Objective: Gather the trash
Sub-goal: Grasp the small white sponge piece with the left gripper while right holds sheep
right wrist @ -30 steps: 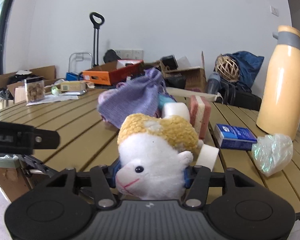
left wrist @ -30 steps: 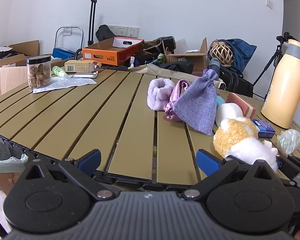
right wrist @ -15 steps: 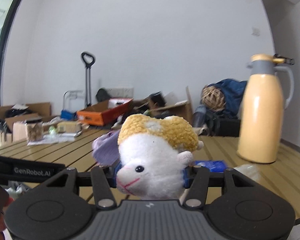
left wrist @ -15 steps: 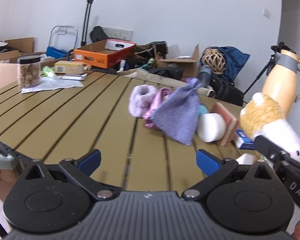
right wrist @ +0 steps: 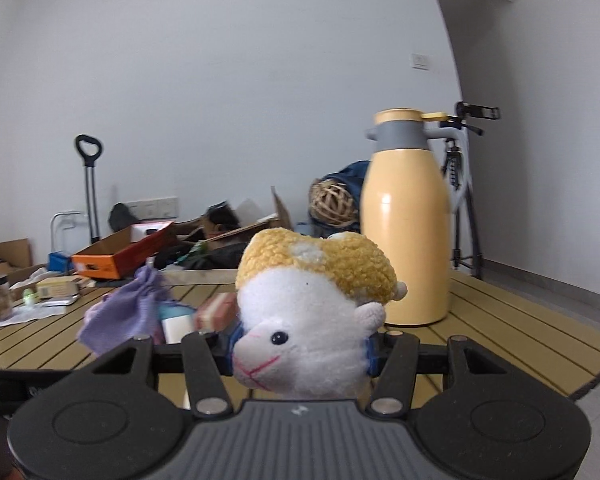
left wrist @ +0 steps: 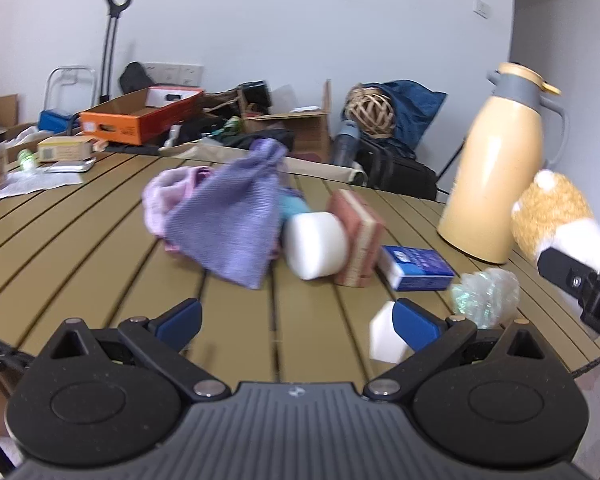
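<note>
**Plush sheep lifted clear of the table while the free gripper faces the pile**

The right gripper (right wrist: pixel 300 356) is clenched on one white plush sheep with a curly yellow fleece (right wrist: pixel 312 316), its blue pads pressed into the soft sides just behind the face. The toy is squeezed at its widest part, which I judge keeps so yielding a body from slipping. In the left wrist view the sheep (left wrist: pixel 556 216) hangs above the right edge of the slatted olive-brown table (left wrist: pixel 80 240), clear of everything on it; judging by the task, it is being carried off as a collected item.

The left gripper (left wrist: pixel 296 320) has its fingers spread wide with nothing between them, low over the near table edge and facing the pile, seemingly ready for the next pick. A small white foam block (left wrist: pixel 386 338) lies just beside its right pad, partly hidden by it.

Counted on the table:
- one lilac woven drawstring pouch (left wrist: pixel 228 220), lying on pink fabric
- one white foam cylinder (left wrist: pixel 316 246), touching the pouch side
- one pink-and-cream layered sponge block (left wrist: pixel 358 240), leaning against the cylinder
- one flat blue printed box (left wrist: pixel 418 268)
- one crumpled ball of iridescent clear film (left wrist: pixel 486 296), probably the plainest trash here
- one tall cream-yellow thermos jug with a grey collar (left wrist: pixel 500 176), upright and apart from the pile

No bin shows in either view.
</note>
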`<control>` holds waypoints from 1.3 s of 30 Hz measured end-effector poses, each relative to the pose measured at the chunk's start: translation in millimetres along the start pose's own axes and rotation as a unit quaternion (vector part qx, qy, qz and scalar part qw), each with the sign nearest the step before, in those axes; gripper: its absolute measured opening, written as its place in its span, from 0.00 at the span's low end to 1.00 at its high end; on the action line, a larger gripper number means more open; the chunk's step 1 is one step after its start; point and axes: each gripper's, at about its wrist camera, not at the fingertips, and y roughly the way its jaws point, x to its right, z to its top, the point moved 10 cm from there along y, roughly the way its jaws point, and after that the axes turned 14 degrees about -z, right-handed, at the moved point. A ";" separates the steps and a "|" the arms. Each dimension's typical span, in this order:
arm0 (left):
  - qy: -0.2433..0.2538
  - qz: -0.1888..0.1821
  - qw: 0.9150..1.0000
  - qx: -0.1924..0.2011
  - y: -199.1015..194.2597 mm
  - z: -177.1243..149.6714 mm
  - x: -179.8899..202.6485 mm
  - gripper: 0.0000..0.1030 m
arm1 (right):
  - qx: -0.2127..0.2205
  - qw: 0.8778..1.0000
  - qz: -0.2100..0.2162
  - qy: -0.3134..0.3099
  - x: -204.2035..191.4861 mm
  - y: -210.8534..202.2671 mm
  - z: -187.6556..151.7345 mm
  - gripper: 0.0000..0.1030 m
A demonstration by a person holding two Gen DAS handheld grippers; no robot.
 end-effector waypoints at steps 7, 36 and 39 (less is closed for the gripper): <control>0.014 -0.029 0.999 -0.025 32.6 -11.5 29.4 1.00 | -0.002 1.000 -0.025 0.002 11.5 4.3 -2.1 0.51; 0.058 -0.044 0.996 -0.052 51.2 -12.8 44.3 0.18 | -0.027 0.999 -0.038 0.011 22.5 17.0 -11.4 0.51; 0.064 -0.048 0.996 -0.049 45.9 -11.2 46.2 0.18 | -0.026 0.999 -0.033 0.014 22.4 15.2 -10.6 0.51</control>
